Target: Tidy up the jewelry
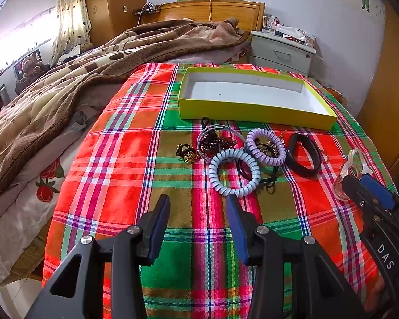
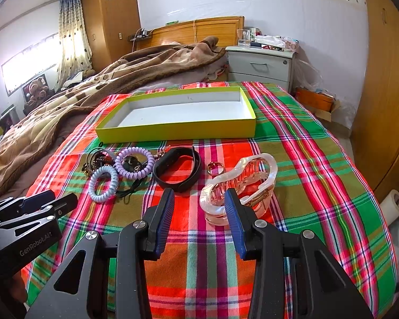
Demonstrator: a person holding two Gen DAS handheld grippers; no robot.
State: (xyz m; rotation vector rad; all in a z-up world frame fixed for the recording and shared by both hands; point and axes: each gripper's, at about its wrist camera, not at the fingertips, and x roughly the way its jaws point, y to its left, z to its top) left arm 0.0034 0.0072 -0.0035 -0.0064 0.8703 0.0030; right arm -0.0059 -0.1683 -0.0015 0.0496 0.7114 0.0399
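Bright red-and-green plaid cloth (image 2: 292,143) covers the bed end, and at its far side sits the shallow yellow-green cardboard box (image 2: 178,130), white inside. Just in front lies the heap: a black band bracelet (image 2: 178,170), lilac spiral hair tie (image 2: 134,165), pale blue spiral hair tie (image 2: 103,180). The right gripper (image 2: 199,199) hovers, jaws spread, one finger touching the clear pink hair claw (image 2: 242,186). The left gripper (image 1: 198,207), jaws parted, hangs near the blue tie.
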